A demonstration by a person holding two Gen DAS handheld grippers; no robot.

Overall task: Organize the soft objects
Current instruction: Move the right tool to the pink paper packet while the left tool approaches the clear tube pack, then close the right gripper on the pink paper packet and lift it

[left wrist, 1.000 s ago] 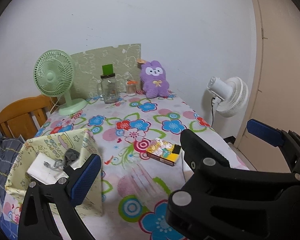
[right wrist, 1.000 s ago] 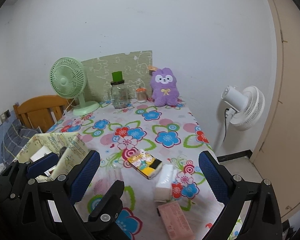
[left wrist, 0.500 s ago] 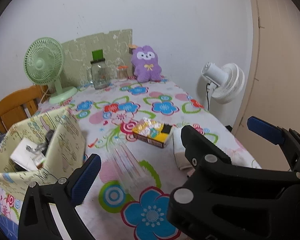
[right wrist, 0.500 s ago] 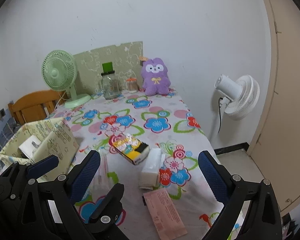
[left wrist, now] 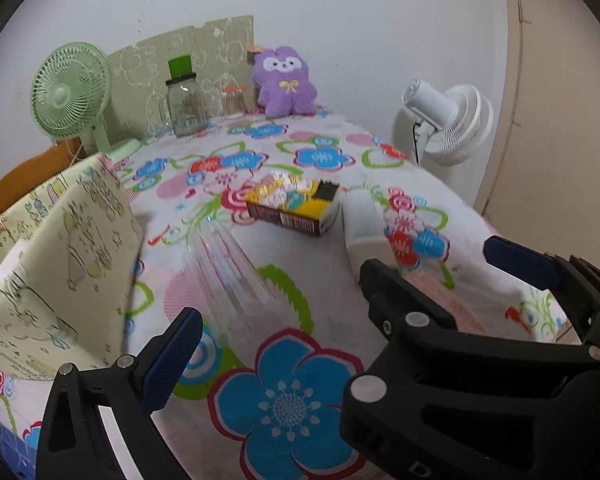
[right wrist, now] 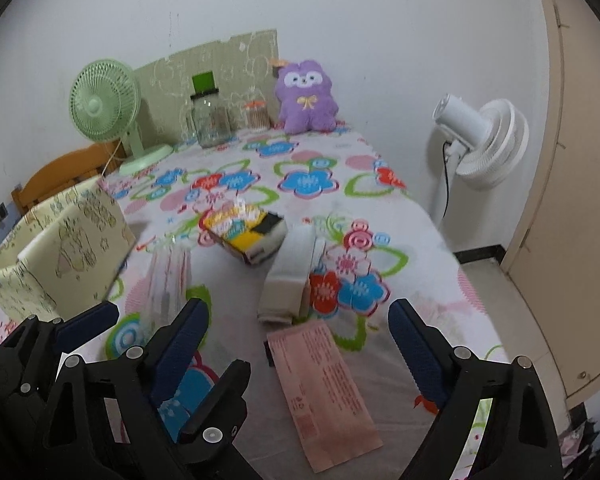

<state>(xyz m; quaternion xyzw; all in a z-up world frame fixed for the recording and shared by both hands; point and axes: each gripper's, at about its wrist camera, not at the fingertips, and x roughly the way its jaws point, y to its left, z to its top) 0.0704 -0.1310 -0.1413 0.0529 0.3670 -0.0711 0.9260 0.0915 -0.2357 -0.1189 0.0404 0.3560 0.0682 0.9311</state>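
Left wrist view
Left tool [left wrist: 348,288]: released, nothing between its blue pads.
Clear plastic packet [left wrist: 236,280]: lying on the flower-patterned counter [left wrist: 292,400], beside the pale yellow fabric box [left wrist: 72,264].

Right wrist view
Right tool [right wrist: 300,344]: wide, closing, empty, above the pink flat packet [right wrist: 324,384].
White tissue pack [right wrist: 292,276]: beyond the pink one.

- Pink flat packet [right wrist: 324,392]: lies flat on the cloth, printed side up, between the right gripper's [right wrist: 300,344] closing jaws but below them, untouched.
- White tissue pack [right wrist: 290,276]: soft, oblong, lying on its side just beyond the right jaws.
- Yellow tissue pack [right wrist: 246,236]: colourful print, flat, farther out past the white one.
- Clear plastic pack [left wrist: 232,276]: ribbed, see-through, lying lengthwise ahead of the left gripper's [left wrist: 276,300] near jaw.
- Purple plush toy [left wrist: 285,82]: upright at the wall, far beyond both.
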